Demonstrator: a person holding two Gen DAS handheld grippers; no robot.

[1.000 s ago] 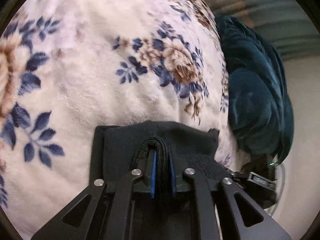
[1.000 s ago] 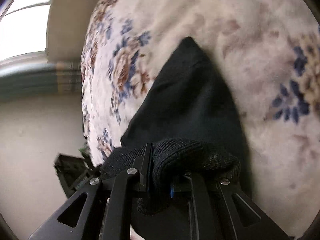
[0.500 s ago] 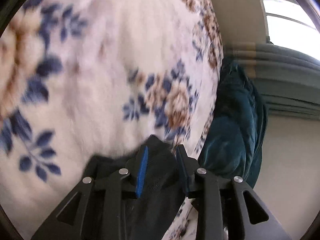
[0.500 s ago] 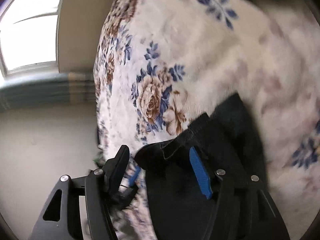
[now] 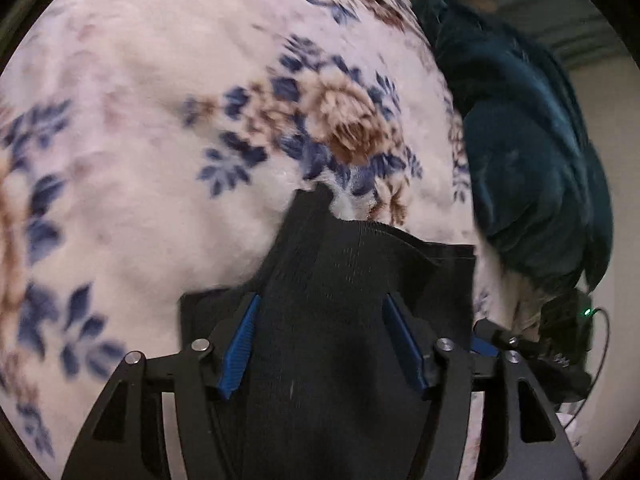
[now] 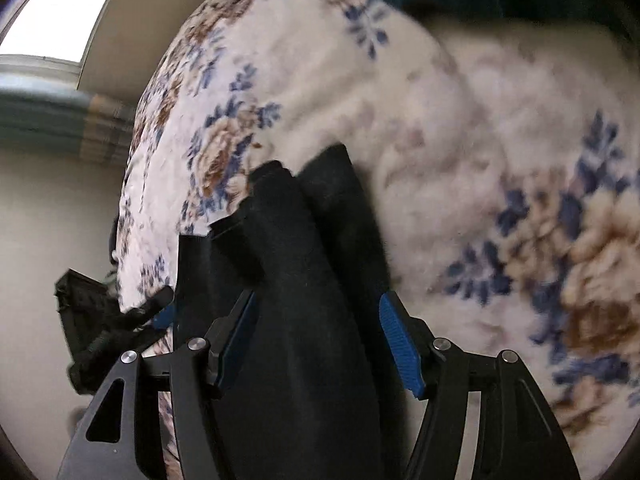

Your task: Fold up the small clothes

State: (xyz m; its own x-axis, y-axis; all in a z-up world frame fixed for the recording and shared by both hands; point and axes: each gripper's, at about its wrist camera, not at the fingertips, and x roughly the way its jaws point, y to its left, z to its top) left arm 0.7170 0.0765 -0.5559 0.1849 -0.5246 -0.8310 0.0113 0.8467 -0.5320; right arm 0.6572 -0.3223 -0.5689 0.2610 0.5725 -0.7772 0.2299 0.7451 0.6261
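Left tongs [image 5: 320,340] stand wide open in the left wrist view, blue pads [image 5: 240,344] spread to either side of the black garment [image 5: 332,320] and gripping nothing that can be seen. That garment lies on the floral blanket [image 5: 160,120], near its edge, with a ribbed layer running up between the fingers to a point near a brown flower. A flat black layer sticks out beneath it on both sides. A teal cloth [image 5: 532,160] is heaped just beyond the blanket's right edge. Low on the right, a dark device [image 5: 568,320] with a small green light shows beside the other tongs' tip.

Right tongs [image 6: 320,344] are likewise wide open in the right wrist view, each blue pad [image 6: 400,348] clear of the cloth. The garment [image 6: 304,280] lies between the fingers on the blanket [image 6: 460,120], its folded layers ending in two blunt tips close to the blanket's left edge. The left tongs' tip shows at lower left, beside the garment. A window [image 6: 60,12] glows at upper left.
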